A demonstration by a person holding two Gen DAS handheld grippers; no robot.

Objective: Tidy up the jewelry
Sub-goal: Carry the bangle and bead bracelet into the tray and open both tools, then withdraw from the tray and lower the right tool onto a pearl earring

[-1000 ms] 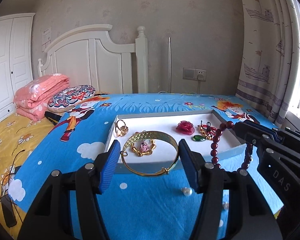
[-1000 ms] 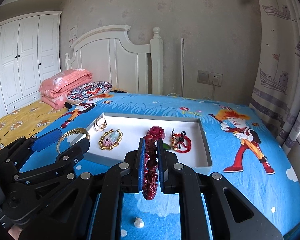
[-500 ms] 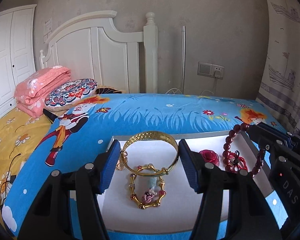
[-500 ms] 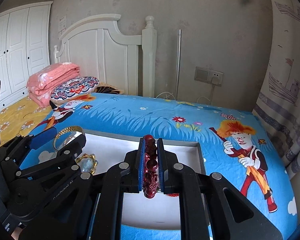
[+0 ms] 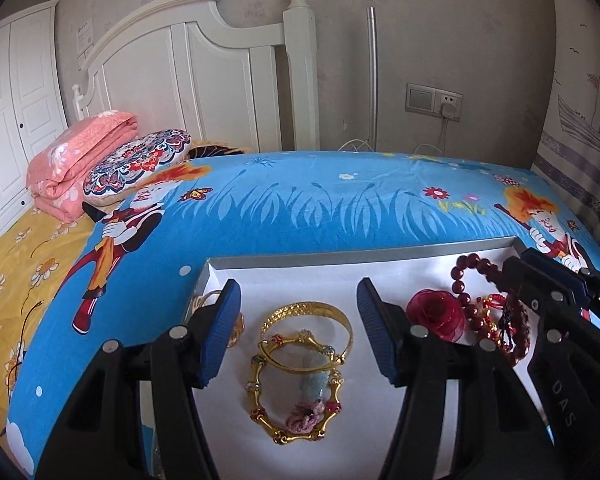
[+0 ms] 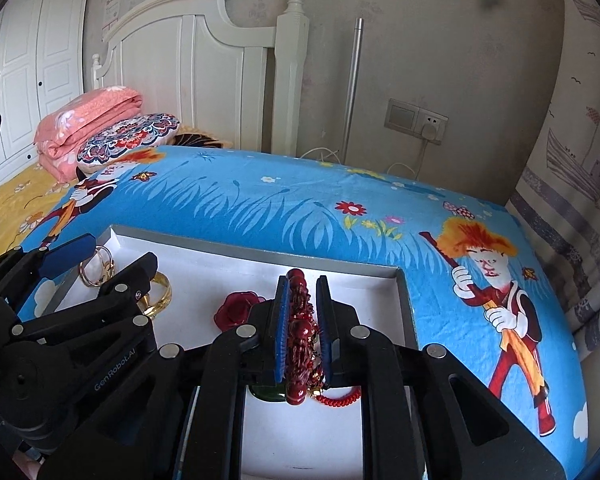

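Note:
A white tray [image 5: 340, 262] lies on the blue bed cover. My left gripper [image 5: 298, 328] is open above it. The gold bangle [image 5: 308, 332] lies in the tray between the fingers, partly on a gold oval pendant frame [image 5: 296, 392]. My right gripper [image 6: 302, 320] is shut on the dark red bead bracelet [image 6: 300, 332] and holds it over the tray's right part; it also shows in the left wrist view [image 5: 472, 280]. A red fabric rose [image 5: 436, 314], a red cord ornament [image 5: 504, 328] and gold rings [image 6: 96, 270] lie in the tray.
A white headboard [image 5: 204, 76] stands behind the bed. Folded pink bedding [image 5: 76, 160] and a patterned cushion [image 5: 136, 160] lie at the left. A curtain [image 6: 572, 168] hangs at the right. A wall socket with a plug [image 5: 436, 100] is behind.
Both grippers moved forward and down over the tray. My left gripper let go of the gold bangle, which now lies in the tray. The right gripper still holds the bead bracelet.

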